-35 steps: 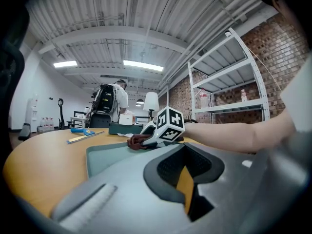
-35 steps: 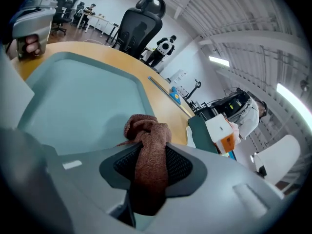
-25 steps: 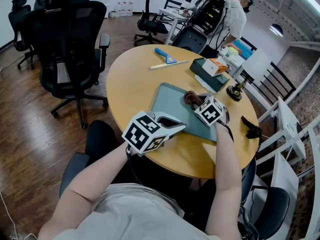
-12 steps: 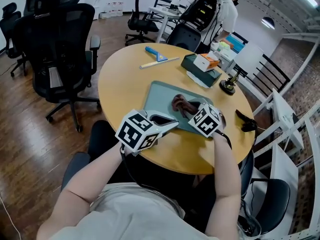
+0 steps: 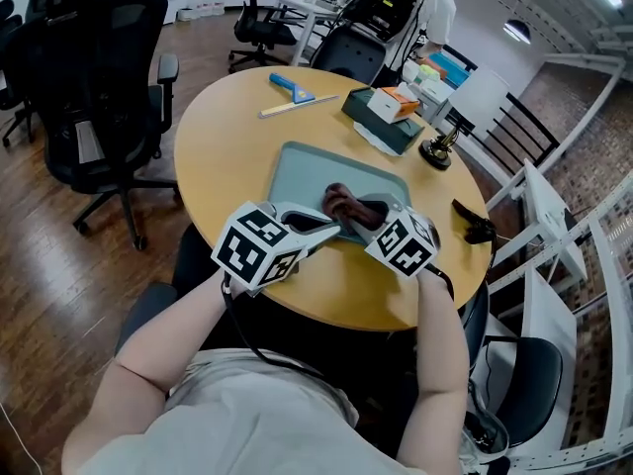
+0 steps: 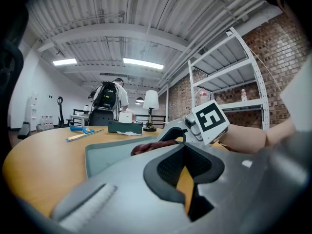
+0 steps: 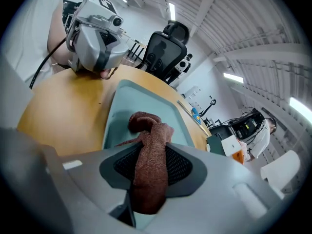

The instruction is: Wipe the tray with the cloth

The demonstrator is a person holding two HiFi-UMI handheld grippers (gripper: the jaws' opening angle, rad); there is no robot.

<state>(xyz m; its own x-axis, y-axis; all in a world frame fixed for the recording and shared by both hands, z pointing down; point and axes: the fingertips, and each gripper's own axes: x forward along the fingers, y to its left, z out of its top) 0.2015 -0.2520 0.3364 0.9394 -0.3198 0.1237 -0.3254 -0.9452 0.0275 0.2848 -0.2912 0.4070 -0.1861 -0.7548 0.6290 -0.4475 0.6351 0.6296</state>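
Observation:
A teal tray (image 5: 297,171) lies on the round wooden table (image 5: 223,137). A crumpled brown cloth (image 5: 346,206) rests on the tray's middle. My right gripper (image 5: 364,218) is shut on the cloth (image 7: 146,126), which runs back between its jaws in the right gripper view (image 7: 148,179). My left gripper (image 5: 331,228) sits at the tray's near rim with its jaws closed to a narrow slit on it (image 6: 184,174). The left gripper view shows the tray (image 6: 109,155), the cloth (image 6: 146,146) and the right gripper (image 6: 170,138) close beyond.
At the table's far side lie a blue squeegee with a ruler (image 5: 294,89), a dark green box with a small carton on it (image 5: 381,117) and a small lamp (image 5: 435,151). A black object (image 5: 475,228) sits at the right edge. Office chairs (image 5: 89,77) stand left; a person (image 5: 425,3) bends at the back.
My right gripper has dragged the cloth across the tray from its far part toward me. The left gripper has stayed at the tray's near rim.

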